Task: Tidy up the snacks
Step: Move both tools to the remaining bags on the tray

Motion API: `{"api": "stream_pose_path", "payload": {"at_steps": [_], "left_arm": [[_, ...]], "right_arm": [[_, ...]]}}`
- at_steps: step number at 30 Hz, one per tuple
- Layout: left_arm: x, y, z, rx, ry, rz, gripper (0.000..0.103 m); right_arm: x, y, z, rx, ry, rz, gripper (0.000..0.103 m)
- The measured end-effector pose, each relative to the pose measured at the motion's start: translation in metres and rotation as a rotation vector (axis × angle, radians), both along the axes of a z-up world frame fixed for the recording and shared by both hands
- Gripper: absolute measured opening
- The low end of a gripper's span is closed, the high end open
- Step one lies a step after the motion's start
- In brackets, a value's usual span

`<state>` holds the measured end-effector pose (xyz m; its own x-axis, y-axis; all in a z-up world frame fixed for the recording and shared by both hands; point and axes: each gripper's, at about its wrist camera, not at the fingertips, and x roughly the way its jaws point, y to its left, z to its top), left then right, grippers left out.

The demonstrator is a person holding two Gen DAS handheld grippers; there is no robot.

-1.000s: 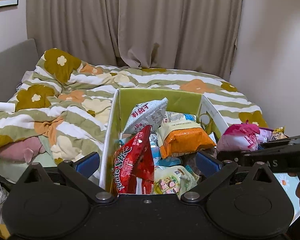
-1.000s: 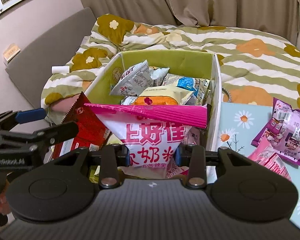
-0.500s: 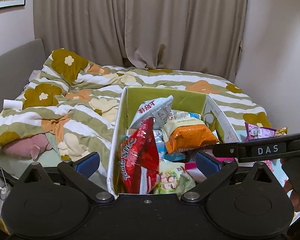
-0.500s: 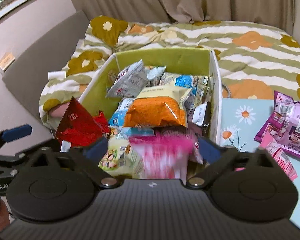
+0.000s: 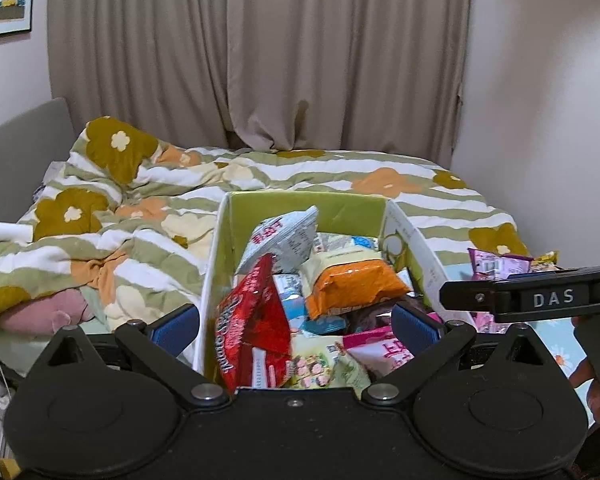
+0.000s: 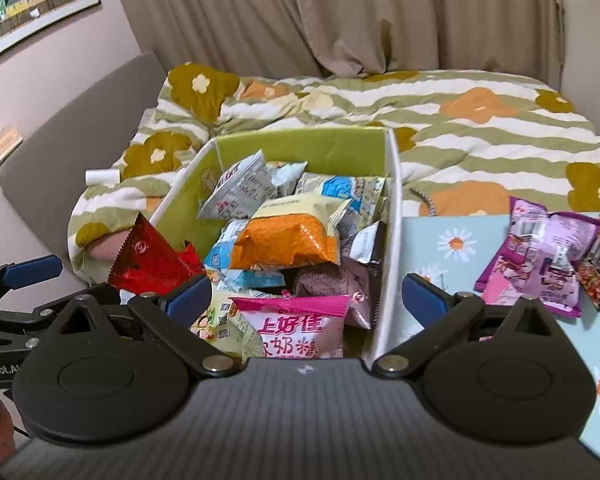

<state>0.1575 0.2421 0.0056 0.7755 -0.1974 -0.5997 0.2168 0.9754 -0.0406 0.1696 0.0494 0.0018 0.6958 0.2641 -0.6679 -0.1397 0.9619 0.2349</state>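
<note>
A green-lined cardboard box (image 5: 300,206) (image 6: 312,144) on the bed holds several snack bags. A pink bag (image 6: 296,330) (image 5: 384,350) lies at its near end, an orange bag (image 6: 288,240) (image 5: 352,284) in the middle, a red bag (image 5: 252,320) (image 6: 148,260) upright at the left. My right gripper (image 6: 304,298) is open and empty, just above the pink bag. My left gripper (image 5: 296,322) is open and empty at the box's near end, straddling the red bag. Purple and pink snack bags (image 6: 540,256) (image 5: 500,262) lie loose to the right of the box.
The loose bags rest on a light blue daisy-print board (image 6: 440,248). A green striped flower quilt (image 5: 120,216) covers the bed. A grey headboard (image 6: 80,120) and curtains (image 5: 260,60) stand behind. The right gripper's body (image 5: 540,296) crosses the left wrist view at right.
My right gripper opened and dropped the pink bag into the near end of the box. Both grippers have drawn back and risen slightly.
</note>
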Motion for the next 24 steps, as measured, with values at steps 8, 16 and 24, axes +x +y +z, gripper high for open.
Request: {"api": "stream_pose_path", "payload": {"at_steps": [8, 16, 24], "left_arm": [[0.0, -0.03, 0.01, 0.01, -0.029, -0.052, 0.103], [0.015, -0.103, 0.012, 0.016, -0.034, -0.107, 0.103], [0.044, -0.203, 0.006, 0.006, -0.018, -0.205, 0.103]], "right_arm": [[-0.023, -0.043, 0.01, 0.065, -0.064, -0.115, 0.103], [-0.031, -0.123, 0.017, 0.01, -0.141, -0.235, 0.103], [-0.025, -0.22, 0.01, 0.013, -0.052, -0.288, 0.103]]}}
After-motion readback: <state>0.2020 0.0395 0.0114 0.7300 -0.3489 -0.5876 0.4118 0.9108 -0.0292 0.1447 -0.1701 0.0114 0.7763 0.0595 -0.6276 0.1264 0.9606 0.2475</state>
